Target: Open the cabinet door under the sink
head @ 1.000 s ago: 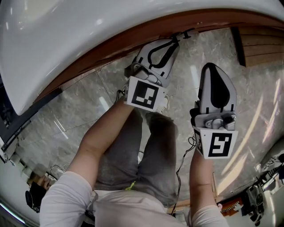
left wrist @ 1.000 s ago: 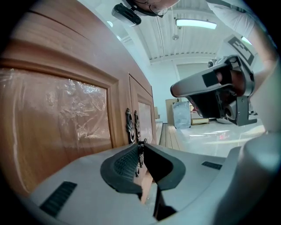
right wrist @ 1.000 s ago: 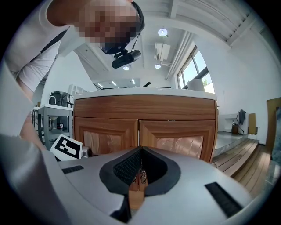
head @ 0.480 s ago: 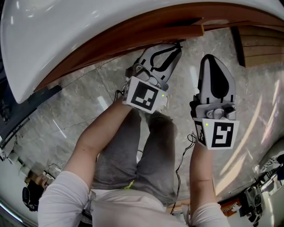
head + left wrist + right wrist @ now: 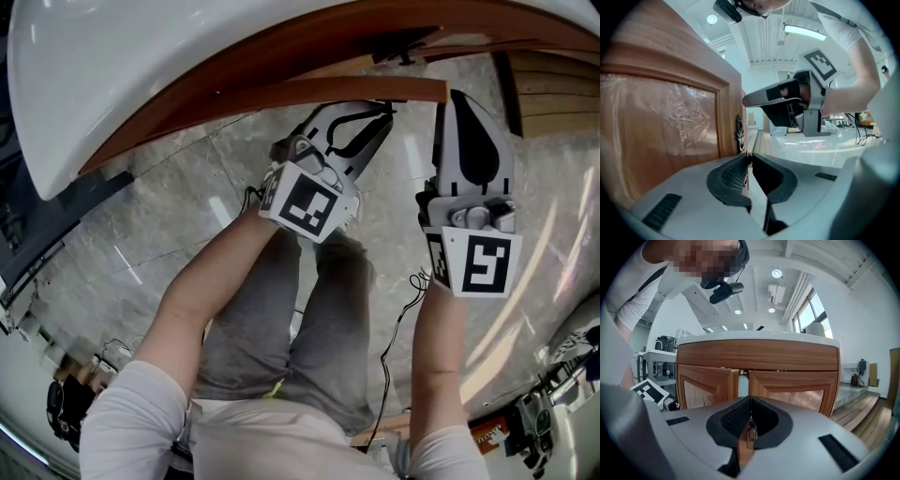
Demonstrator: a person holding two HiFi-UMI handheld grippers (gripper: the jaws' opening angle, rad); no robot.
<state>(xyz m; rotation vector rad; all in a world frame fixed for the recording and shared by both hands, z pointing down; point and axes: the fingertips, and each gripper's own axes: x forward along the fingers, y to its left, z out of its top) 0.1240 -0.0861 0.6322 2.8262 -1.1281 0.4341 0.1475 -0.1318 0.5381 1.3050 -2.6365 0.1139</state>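
1. Left gripper [image 5: 747, 158]: jaws nearly shut and just been closing, pinching the free edge of the cabinet door [image 5: 670, 122] just below its pull [image 5: 739, 133].
2. Right gripper [image 5: 750, 400]: jaws together, tips at the same edge, above the pull.
3. Door is under the sink [image 5: 187, 56], upright with its long axis vertical, swung partly open, free edge near and right.

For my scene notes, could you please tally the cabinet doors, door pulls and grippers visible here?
Cabinet doors: 2
Door pulls: 2
Grippers: 2
Total: 6
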